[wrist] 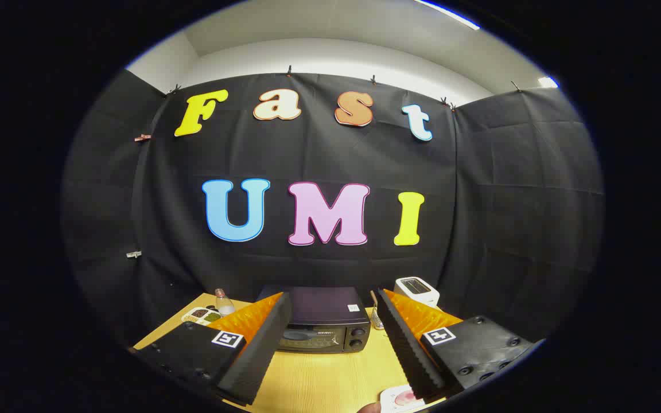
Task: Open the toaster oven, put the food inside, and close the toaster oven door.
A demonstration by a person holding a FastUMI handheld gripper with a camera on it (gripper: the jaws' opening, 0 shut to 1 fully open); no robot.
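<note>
We hold the gripper [330, 338] well above the counter [330, 381], its fingers spread wide with nothing between them. The oven [322, 324] sits beyond the fingertips, framed in the gap, with its door shut and the handle [304, 332] running across the top of the glass. Two knobs [356, 336] stand at the right of the door. The food [402, 398] appears to be a reddish piece on a small white plate close under the right finger, though that finger covers half of it and we cannot tell what it is.

Nothing in the task looks started, so opening the door comes first. The main risk is the reach for the handle: it is a thin bar close against the door, and if we come in too high the fingers will close on the top of the oven rather than the bar. Drifting right would land us on the knobs. A pull that is straight instead of arcing downward could drag the whole oven toward us. On the left, a bottle [224, 302] and a tray [201, 315] sit near the left finger, while a toaster [416, 289] stands back right; a wide swing could clip any of them.
</note>
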